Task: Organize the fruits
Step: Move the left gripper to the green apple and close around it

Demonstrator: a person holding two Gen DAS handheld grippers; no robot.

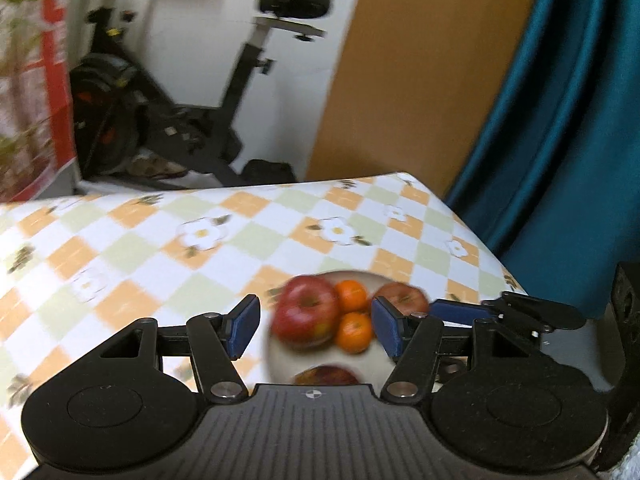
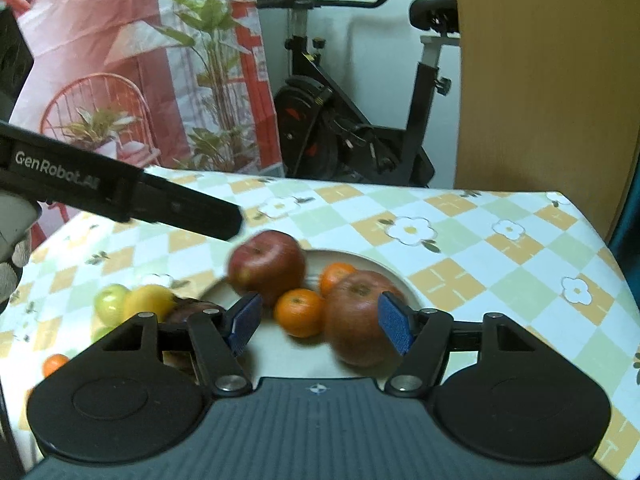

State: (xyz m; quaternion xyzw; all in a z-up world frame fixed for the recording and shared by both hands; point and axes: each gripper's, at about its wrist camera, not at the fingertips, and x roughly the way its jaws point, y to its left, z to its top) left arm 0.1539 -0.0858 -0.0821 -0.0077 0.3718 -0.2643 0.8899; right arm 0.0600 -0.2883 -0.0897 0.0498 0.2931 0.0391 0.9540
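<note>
A white plate [image 2: 384, 270] on the checked tablecloth holds two red apples [image 2: 266, 266] [image 2: 360, 316] and two oranges [image 2: 300, 312]. A third dark fruit [image 2: 192, 310] lies at the plate's left edge. My right gripper [image 2: 320, 322] is open above the plate's near side, empty. My left gripper [image 1: 312, 328] is open above the same plate [image 1: 280, 360], empty; the apple [image 1: 306, 312] shows between its fingers. In the right wrist view the left gripper's body [image 2: 120, 196] reaches in from the left. A green apple [image 2: 110, 304], a lemon [image 2: 148, 302] and a small orange [image 2: 54, 364] lie left of the plate.
An exercise bike [image 2: 352, 120] stands behind the table. A wooden panel [image 2: 540, 80] is at the back right, a teal curtain [image 1: 560, 120] beside the table's right edge. The right gripper's fingers [image 1: 460, 314] show at the right of the left wrist view.
</note>
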